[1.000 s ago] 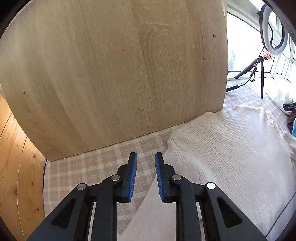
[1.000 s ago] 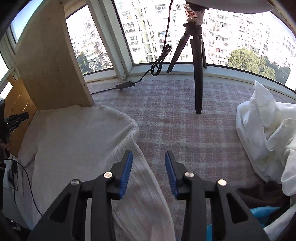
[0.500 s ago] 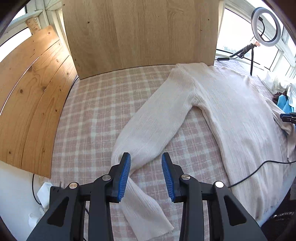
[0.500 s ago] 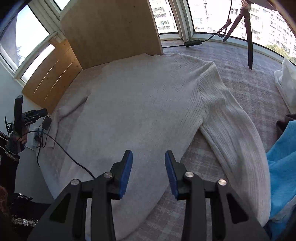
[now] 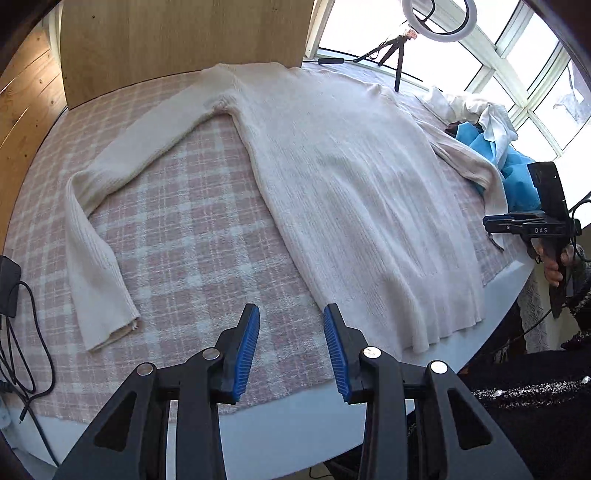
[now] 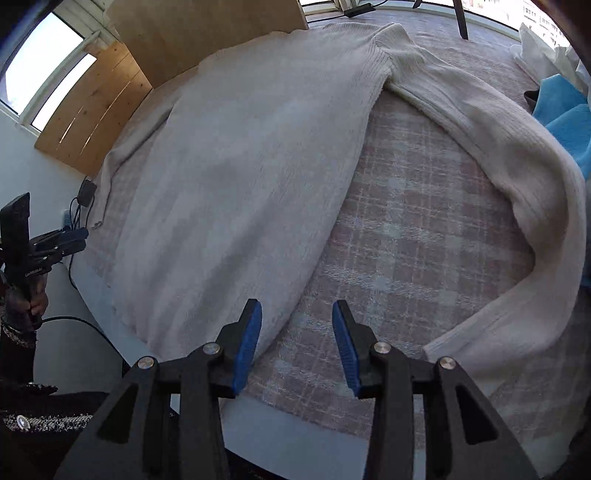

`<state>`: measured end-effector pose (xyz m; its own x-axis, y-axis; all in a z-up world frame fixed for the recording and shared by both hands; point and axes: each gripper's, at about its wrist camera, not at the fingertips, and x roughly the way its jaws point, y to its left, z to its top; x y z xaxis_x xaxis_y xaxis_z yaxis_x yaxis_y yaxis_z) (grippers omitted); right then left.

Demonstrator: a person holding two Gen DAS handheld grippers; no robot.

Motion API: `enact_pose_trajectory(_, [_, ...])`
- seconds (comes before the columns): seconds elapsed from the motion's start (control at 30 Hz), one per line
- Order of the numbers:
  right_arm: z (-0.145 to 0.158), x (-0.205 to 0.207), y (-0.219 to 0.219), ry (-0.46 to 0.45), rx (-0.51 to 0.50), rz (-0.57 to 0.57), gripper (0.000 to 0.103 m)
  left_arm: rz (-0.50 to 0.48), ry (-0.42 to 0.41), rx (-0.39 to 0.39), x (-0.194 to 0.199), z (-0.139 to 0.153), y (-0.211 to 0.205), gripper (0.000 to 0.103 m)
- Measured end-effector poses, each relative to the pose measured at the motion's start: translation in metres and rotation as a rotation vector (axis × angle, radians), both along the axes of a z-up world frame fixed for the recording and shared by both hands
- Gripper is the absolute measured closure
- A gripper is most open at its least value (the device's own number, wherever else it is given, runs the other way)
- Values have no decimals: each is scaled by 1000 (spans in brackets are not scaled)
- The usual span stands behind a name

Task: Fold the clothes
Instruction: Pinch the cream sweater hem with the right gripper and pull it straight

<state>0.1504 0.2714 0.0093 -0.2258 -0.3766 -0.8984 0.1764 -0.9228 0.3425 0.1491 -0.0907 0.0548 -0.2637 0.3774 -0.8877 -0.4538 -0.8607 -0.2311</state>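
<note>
A cream knit sweater lies spread flat on the pink checked blanket, hem toward me. One sleeve bends out to the left, its cuff near the blanket's front edge. My left gripper hovers open over bare blanket just left of the hem, holding nothing. In the right wrist view the sweater body fills the left and the other sleeve curves down the right side. My right gripper is open above the hem's right corner and the blanket. The right gripper body shows at the left wrist view's right edge.
A wooden panel stands behind the collar. A ring light on a tripod stands at the back by the windows. Blue cloth and white cloth are piled at the right. A charger and cables hang off the left edge.
Both grippers pulled back from the collar end toward the near edge and rose, so the whole sweater now shows. Both stayed open.
</note>
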Motion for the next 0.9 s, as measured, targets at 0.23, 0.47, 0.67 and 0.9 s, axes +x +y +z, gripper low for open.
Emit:
enact_pose_trajectory(0.23, [-12,13,-37,53,54,78,61,51,-5,-4,3,-5,-7,69])
enact_pose_trajectory(0.47, [30,8,-1,183,-87,-12,98,65,-22,22,12,-11,-1,69])
enact_pose_trajectory(0.67, [51,-17,51,195,-12,-142,98,31,-35,34,18,-21,26,69])
enact_pose_trajectory(0.9, [26,-23,85,130,29,-236,99,13,-57,17,20,-36,52,69])
